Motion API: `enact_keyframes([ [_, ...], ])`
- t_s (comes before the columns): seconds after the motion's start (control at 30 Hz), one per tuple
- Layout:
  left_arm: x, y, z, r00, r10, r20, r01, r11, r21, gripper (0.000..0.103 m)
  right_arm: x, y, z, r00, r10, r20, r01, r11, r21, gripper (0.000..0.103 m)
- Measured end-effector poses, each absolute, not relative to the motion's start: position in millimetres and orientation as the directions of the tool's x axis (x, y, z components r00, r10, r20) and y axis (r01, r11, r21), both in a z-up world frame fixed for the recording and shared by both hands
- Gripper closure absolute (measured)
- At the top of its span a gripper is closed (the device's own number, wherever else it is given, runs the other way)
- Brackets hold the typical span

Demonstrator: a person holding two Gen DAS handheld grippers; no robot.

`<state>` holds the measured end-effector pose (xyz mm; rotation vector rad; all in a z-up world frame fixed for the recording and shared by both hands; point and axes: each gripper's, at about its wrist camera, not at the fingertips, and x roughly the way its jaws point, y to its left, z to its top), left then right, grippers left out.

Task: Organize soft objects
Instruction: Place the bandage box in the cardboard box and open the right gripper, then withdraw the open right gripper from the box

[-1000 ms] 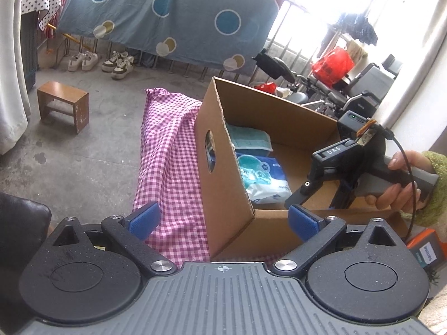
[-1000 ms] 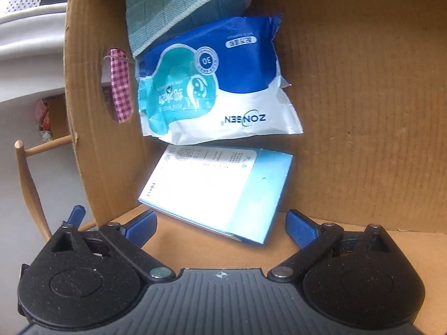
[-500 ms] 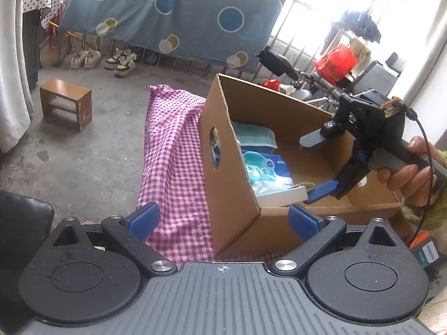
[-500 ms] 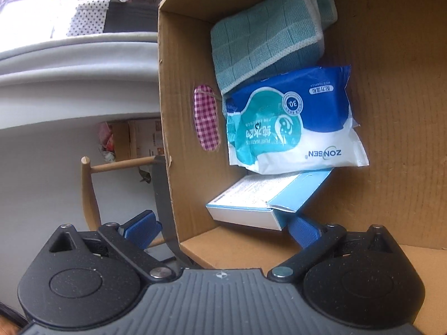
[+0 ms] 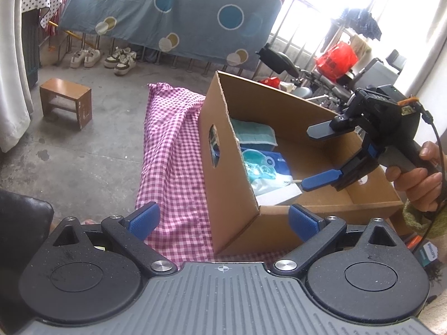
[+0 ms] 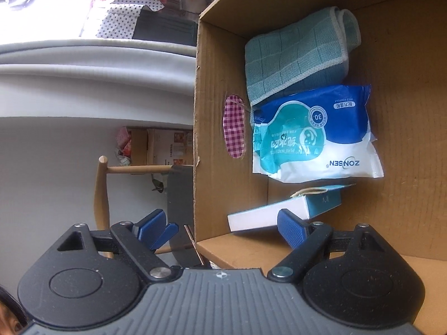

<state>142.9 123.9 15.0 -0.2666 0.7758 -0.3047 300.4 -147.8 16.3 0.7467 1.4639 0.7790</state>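
1. Right gripper (image 6: 225,223): jaws closing with nothing between them, poised above the cardboard box (image 6: 405,167).
2. Left gripper (image 5: 222,219): wide apart, empty.
3. Ahead of the right gripper, boxed: carton (image 6: 282,212) nearest, wipes pack (image 6: 315,142) next, folded cloth (image 6: 296,58) farthest.
4. Judged largely done; no other soft items visible.

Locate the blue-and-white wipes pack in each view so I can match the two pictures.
Left wrist view: the wipes pack lies inside the cardboard box, right of centre, between the teal cloth and a white carton.
Right wrist view: the wipes pack is in the upper right, printed side up, below the teal cloth.
Shared landmark: the oval handle hole in the box wall.
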Motion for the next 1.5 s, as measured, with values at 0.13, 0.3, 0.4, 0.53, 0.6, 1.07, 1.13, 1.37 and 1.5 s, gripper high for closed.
enact_keyframes([
  [0.13,141,122,15,0.675,-0.365,-0.641,0.179,0.924,-0.337,0.004,298,-141,32,0.017,0.746,-0.666,-0.175,0.658,0.732,0.022],
  [0.3,142,123,16,0.676,-0.362,-0.642,0.179,0.926,-0.333,0.004,287,-118,61,0.13,0.568,-0.812,-0.578,0.709,0.404,0.033],
  [0.4,143,122,16,0.681,-0.355,-0.641,0.177,0.929,-0.326,0.004,283,-105,62,0.104,0.507,-0.856,-0.716,0.635,0.289,0.039],
  [0.53,145,123,16,0.688,-0.337,-0.643,0.163,0.935,-0.315,0.004,271,-86,63,0.085,0.472,-0.878,-0.873,0.46,0.163,0.043],
  [0.6,146,123,16,0.69,-0.324,-0.647,0.151,0.939,-0.308,0.004,268,-78,61,0.053,0.463,-0.885,-0.908,0.391,0.151,0.047],
  [1.07,160,125,14,0.705,-0.23,-0.671,0.061,0.962,-0.266,0.004,314,-70,29,-0.253,0.478,-0.841,-0.837,0.328,0.438,0.078],
  [1.13,162,125,13,0.699,-0.227,-0.678,0.057,0.963,-0.263,0.004,334,-82,21,-0.324,0.519,-0.791,-0.734,0.389,0.557,0.08],
  [1.37,166,122,10,0.689,-0.231,-0.687,0.064,0.964,-0.26,0.004,355,-100,4,-0.384,0.543,-0.747,-0.603,0.465,0.648,0.076],
  [1.5,166,121,11,0.689,-0.235,-0.686,0.069,0.963,-0.26,0.004,345,-92,18,-0.33,0.489,-0.807,-0.673,0.478,0.565,0.071],
])
